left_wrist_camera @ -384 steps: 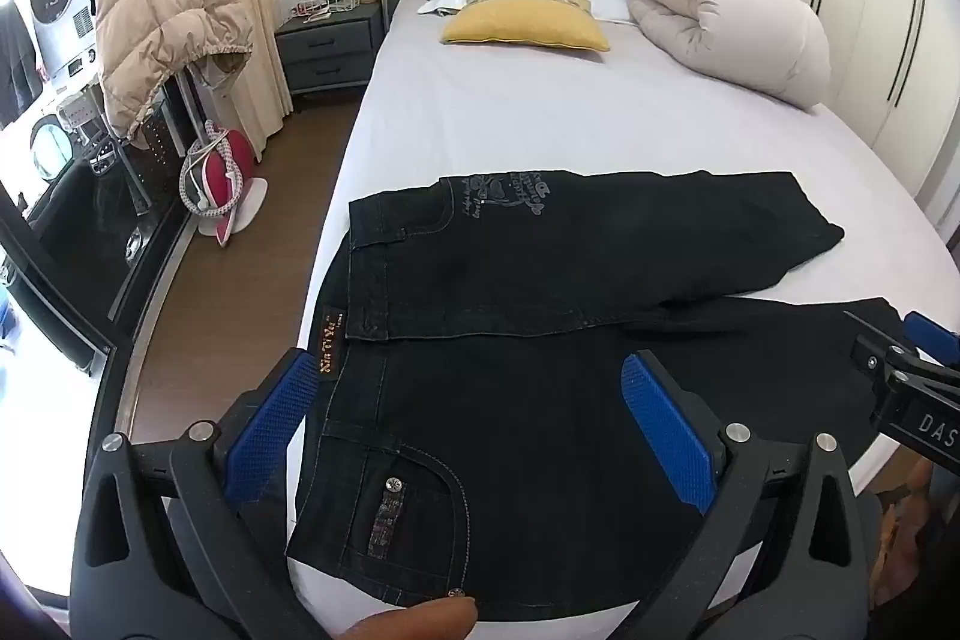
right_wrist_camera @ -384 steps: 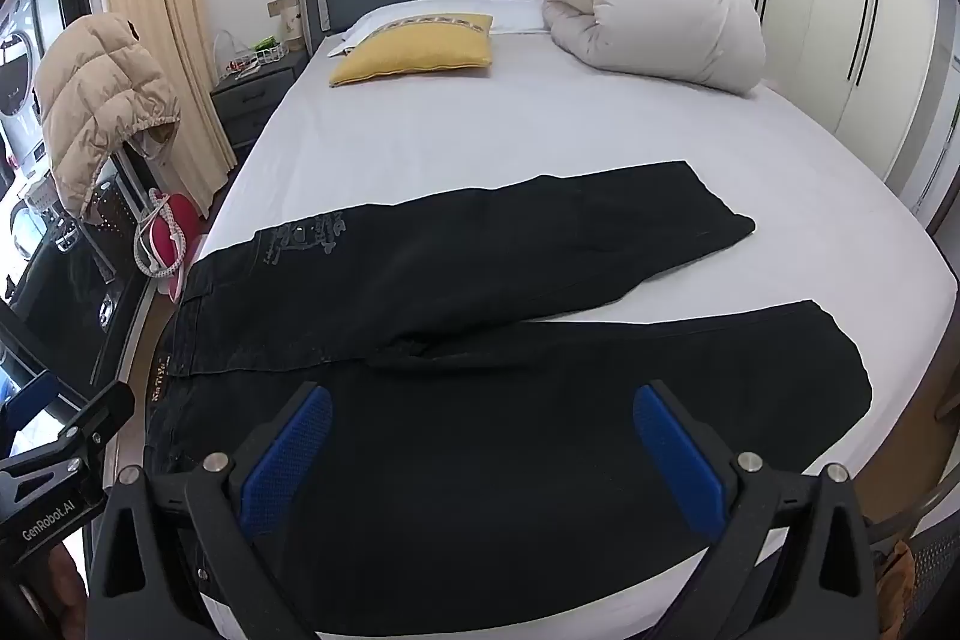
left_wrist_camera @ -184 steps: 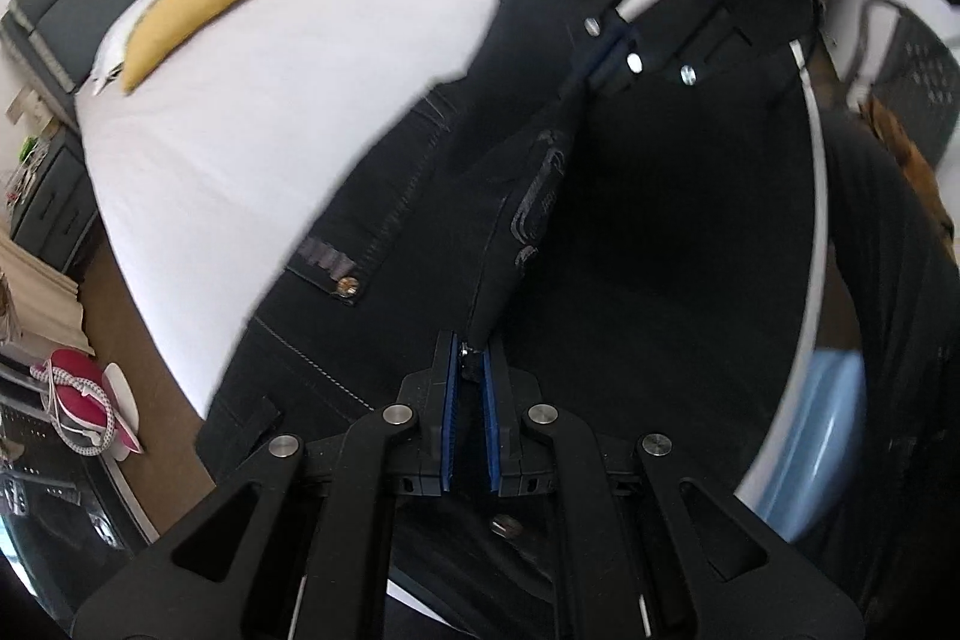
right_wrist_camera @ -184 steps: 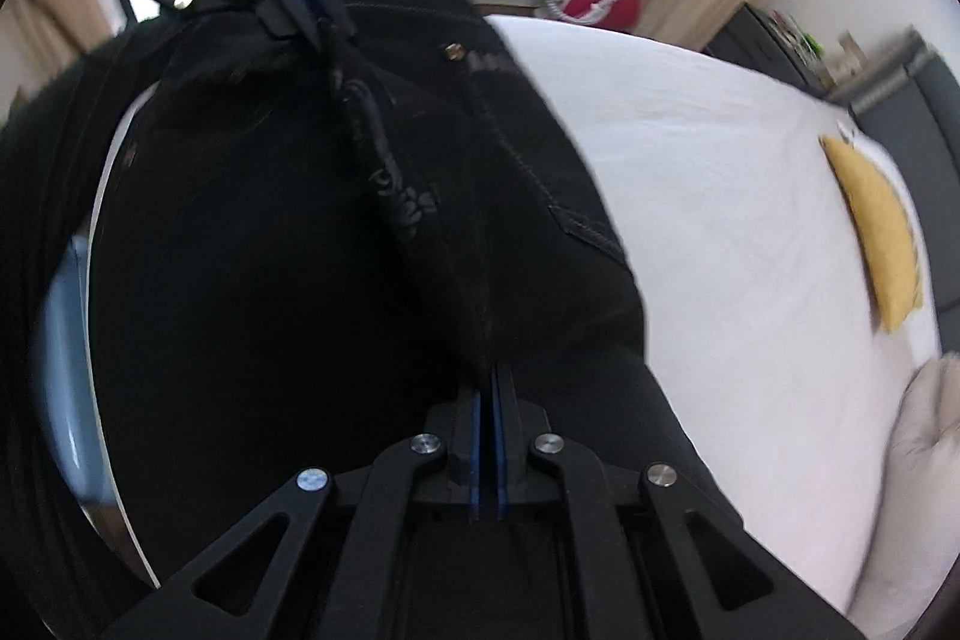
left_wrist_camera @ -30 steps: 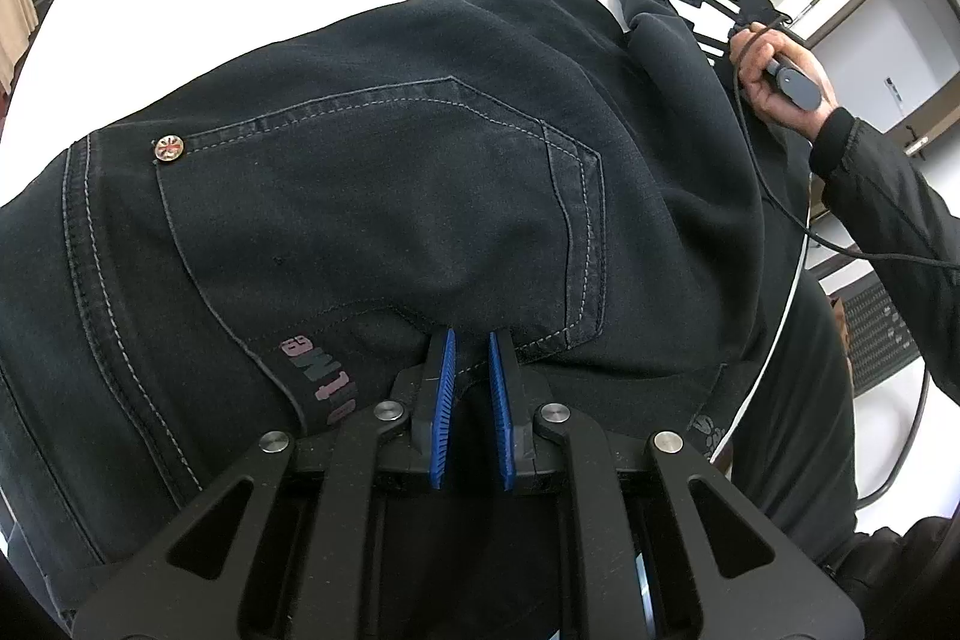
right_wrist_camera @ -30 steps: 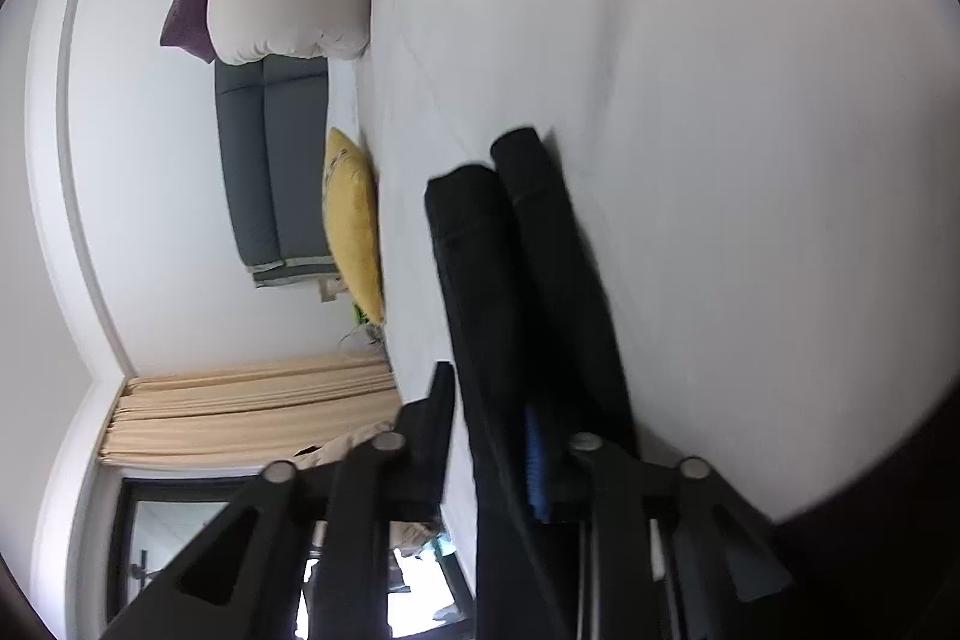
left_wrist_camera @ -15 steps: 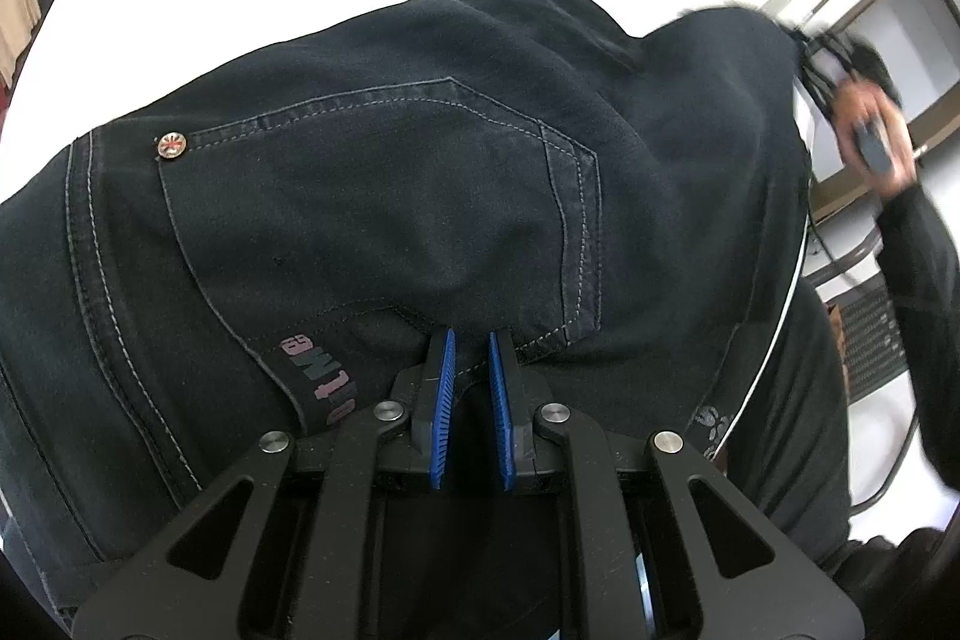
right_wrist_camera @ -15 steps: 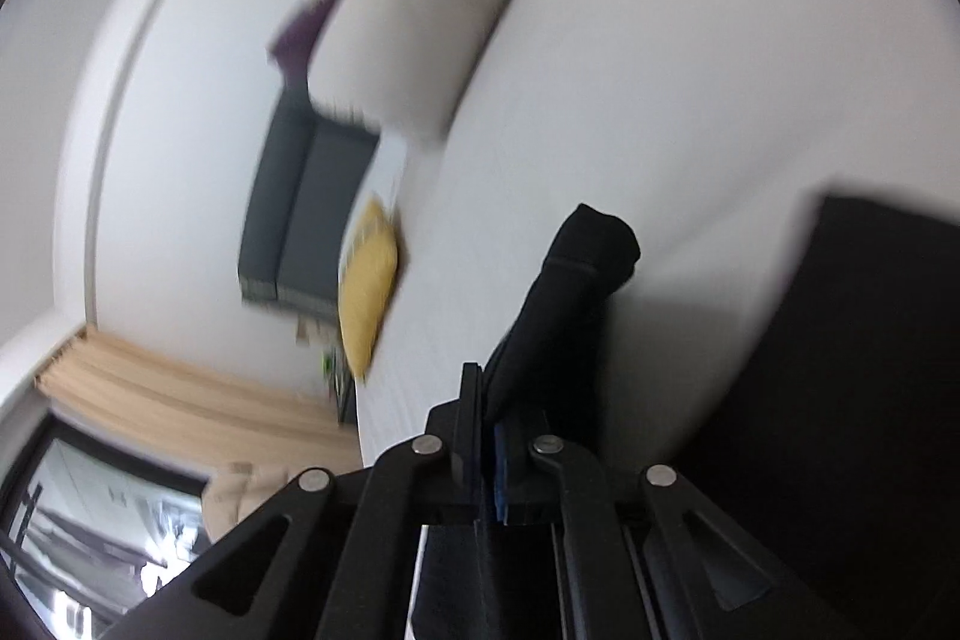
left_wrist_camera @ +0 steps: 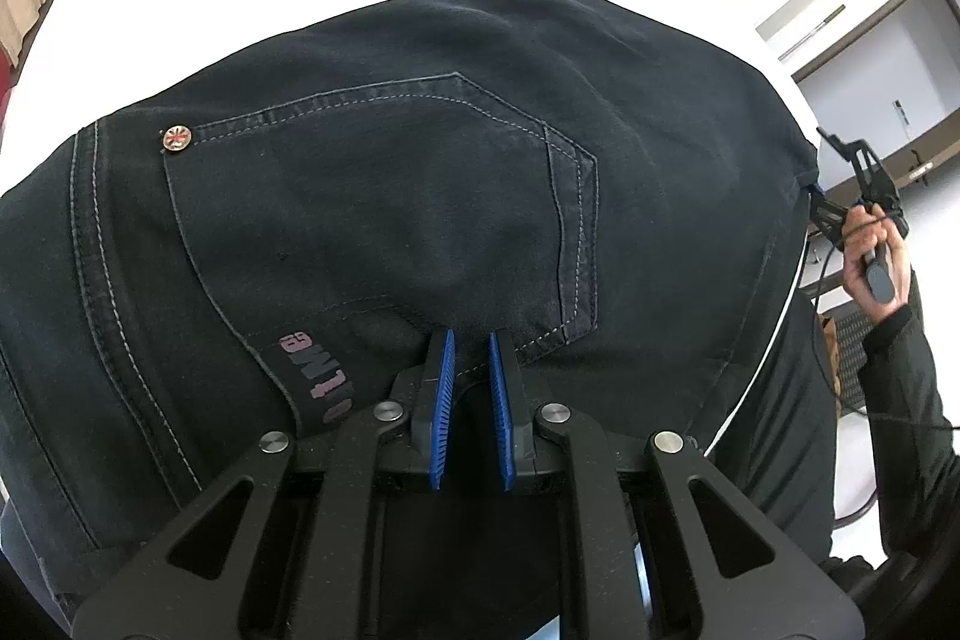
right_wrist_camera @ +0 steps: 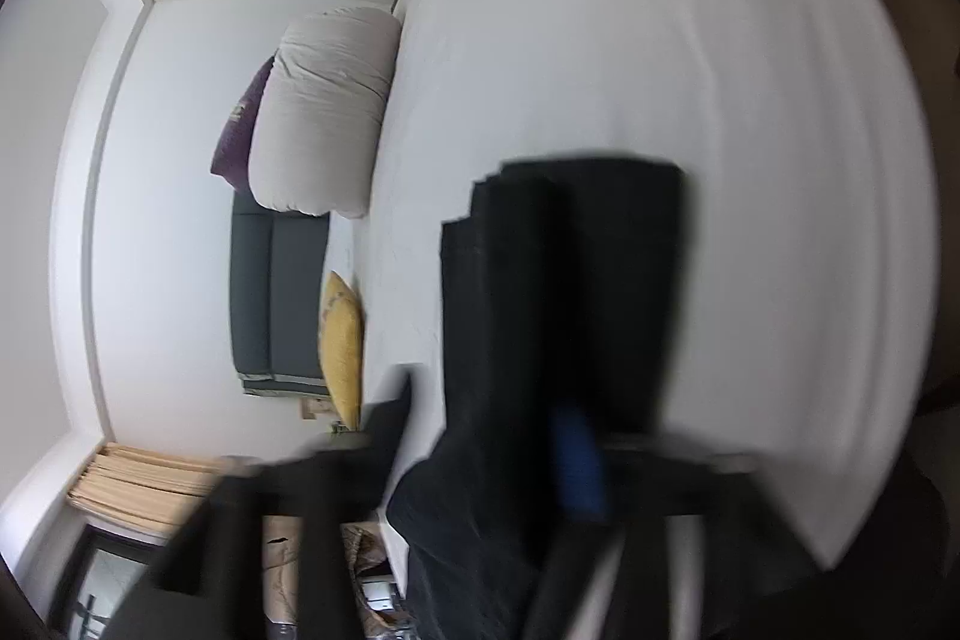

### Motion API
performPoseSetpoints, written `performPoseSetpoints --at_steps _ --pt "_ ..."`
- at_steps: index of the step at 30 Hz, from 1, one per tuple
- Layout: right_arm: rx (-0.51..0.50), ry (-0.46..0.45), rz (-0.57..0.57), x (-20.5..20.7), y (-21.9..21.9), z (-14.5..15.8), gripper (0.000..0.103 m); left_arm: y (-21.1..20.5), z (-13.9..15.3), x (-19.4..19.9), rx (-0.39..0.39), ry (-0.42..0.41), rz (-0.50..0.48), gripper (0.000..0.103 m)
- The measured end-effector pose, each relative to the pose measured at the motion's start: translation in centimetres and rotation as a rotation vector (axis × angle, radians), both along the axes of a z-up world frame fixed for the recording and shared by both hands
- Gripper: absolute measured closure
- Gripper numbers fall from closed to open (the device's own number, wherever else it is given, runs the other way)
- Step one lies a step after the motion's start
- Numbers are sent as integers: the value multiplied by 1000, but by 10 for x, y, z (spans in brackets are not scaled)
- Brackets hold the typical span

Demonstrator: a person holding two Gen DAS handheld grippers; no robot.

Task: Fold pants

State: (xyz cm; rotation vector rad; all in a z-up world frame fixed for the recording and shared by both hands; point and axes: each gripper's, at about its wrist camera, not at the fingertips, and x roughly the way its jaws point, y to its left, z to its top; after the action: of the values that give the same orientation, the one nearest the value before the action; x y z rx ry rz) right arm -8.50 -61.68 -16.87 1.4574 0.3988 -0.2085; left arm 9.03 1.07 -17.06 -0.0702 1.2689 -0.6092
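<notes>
Since half a second ago our right gripper has swung wide, its jaws now spread and the pants legs loose between them, hems lying on the bed. Our left gripper holds near-closed by the back pocket, blue pads slightly parted; whether it pinches denim we cannot tell. To fold well, we judge, keep that end anchored and square the stacked legs first.

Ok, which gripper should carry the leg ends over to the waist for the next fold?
Right, probably. The right gripper has the pants leg ends draped through it, though blurred; the left gripper pins the seat pocket, anchoring that end.
</notes>
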Motion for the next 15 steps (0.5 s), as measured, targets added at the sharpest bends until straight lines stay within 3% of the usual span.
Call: performPoseSetpoints --at_steps 5,7,8,9,11,15 --pt "10 -18 -22 24 -30 4 43 -1 0 -1 4 2 2 91" --pt "2 17 16 37 -39 5 58 -5 -1 -2 3 3 2 91" --pt "-26 44 56 43 -41 6 80 -5 -1 -2 0 5 4 91" --pt "-48 77 88 44 -40 4 96 -5 -2 -2 -2 6 6 91" --pt "-58 124 87 45 -43 0 98 -1 -2 -2 -5 6 6 91" --pt "-105 124 -28 26 -48 6 98 2 -3 -4 -9 4 5 91"
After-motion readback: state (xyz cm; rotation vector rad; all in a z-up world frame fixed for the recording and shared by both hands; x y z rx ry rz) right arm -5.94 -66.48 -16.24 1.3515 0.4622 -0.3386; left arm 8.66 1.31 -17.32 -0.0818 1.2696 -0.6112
